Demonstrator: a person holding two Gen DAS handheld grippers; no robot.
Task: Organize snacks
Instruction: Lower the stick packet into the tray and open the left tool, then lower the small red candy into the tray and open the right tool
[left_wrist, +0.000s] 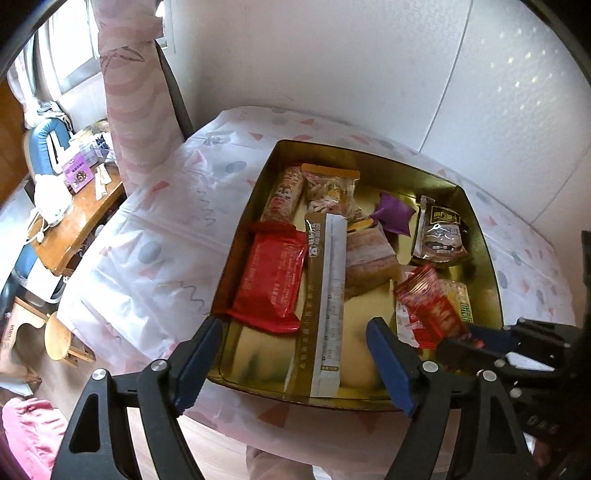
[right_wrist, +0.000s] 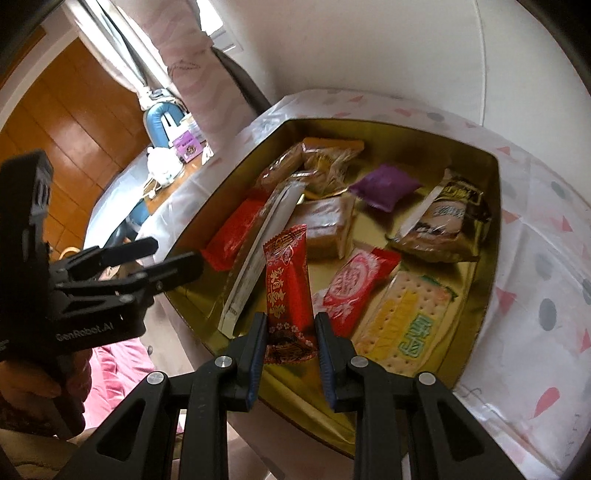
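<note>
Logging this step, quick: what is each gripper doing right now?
Left gripper: open, empty, over the gold tin.
Right gripper: closed on a red snack packet, held above the tin.

Tin (left_wrist: 480, 236) on table (left_wrist: 155, 229) | in tin, left: flat packet (left_wrist: 271, 280), long stick pack (left_wrist: 327, 302) beside it | centre: cake slice (left_wrist: 369, 258) | far right: pouch (left_wrist: 393, 216), biscuit packet (left_wrist: 441, 236) | near right: cracker pack (right_wrist: 402, 317)

- Bare gold floor at the tin's (left_wrist: 484, 236) near edge, between long white sachet (left_wrist: 328, 306) and red wafer packet (right_wrist: 364, 282)
- Far half crowded with packets
</note>
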